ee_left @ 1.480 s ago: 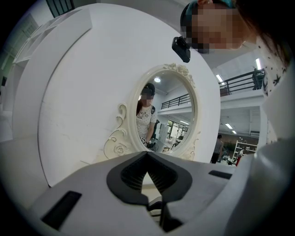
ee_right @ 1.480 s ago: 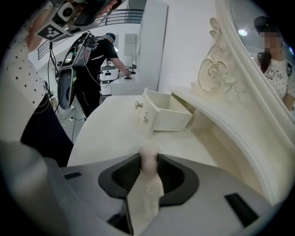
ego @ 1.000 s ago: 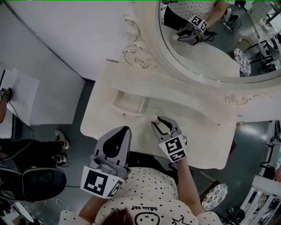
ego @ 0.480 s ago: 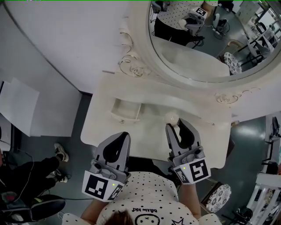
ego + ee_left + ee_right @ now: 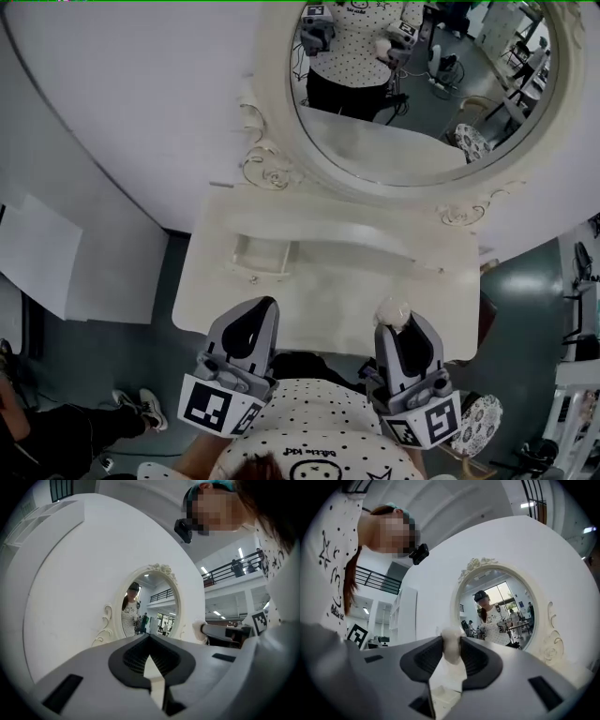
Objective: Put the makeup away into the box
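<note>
A small round white makeup puff (image 5: 391, 311) is pinched between the tips of my right gripper (image 5: 395, 324), held above the front right of the white vanity table (image 5: 319, 305). In the right gripper view the puff (image 5: 450, 639) sits between the dark pads, with the right gripper (image 5: 451, 649) pointing level at the mirror. The white open box (image 5: 262, 257) stands at the table's back left. My left gripper (image 5: 257, 311) hovers over the front left edge, shut with nothing in it. In the left gripper view its tips (image 5: 150, 637) meet.
A large oval mirror (image 5: 412, 84) in an ornate white frame rises behind the table. A polka-dot stool (image 5: 474, 420) stands on the floor at the right. Another person's shoes (image 5: 141, 412) show at the lower left. White wall panels stand at the left.
My right gripper has lifted the puff off the table's middle and drawn it back to the right, turning from pointing down to level. The left gripper rose slightly.
</note>
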Motion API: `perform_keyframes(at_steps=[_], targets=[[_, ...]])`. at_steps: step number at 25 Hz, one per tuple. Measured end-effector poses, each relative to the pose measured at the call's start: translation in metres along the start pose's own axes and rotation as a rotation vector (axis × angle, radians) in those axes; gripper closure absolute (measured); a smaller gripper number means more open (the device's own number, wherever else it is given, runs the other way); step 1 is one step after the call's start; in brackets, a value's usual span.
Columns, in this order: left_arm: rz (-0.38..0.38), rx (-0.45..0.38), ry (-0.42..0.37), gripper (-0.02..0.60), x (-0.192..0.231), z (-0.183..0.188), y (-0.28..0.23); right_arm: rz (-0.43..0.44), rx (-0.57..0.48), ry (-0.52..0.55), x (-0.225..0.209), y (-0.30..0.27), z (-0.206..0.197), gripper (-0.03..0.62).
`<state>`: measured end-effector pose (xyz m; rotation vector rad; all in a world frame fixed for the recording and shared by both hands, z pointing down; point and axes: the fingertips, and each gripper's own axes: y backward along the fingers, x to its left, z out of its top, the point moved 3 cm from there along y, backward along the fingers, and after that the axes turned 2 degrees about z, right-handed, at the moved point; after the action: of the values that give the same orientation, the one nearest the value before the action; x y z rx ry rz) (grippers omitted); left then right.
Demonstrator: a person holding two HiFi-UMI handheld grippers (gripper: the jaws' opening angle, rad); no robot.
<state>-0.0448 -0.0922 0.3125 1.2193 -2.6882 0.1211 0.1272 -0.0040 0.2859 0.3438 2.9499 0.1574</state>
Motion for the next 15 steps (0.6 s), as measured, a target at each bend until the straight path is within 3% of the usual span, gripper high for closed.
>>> perform_keyframes(at_steps=[10,15], targets=[[-0.017,0.006,-0.014,0.577,-0.006,-0.001,0.006,-0.075,0.082,0.004,-0.006,0.029,-0.022,0.470],[-0.011,0.008,-0.016,0.577,-0.005,-0.001,0.007,-0.081,0.046,0.012,-0.002,0.024,-0.017,0.470]])
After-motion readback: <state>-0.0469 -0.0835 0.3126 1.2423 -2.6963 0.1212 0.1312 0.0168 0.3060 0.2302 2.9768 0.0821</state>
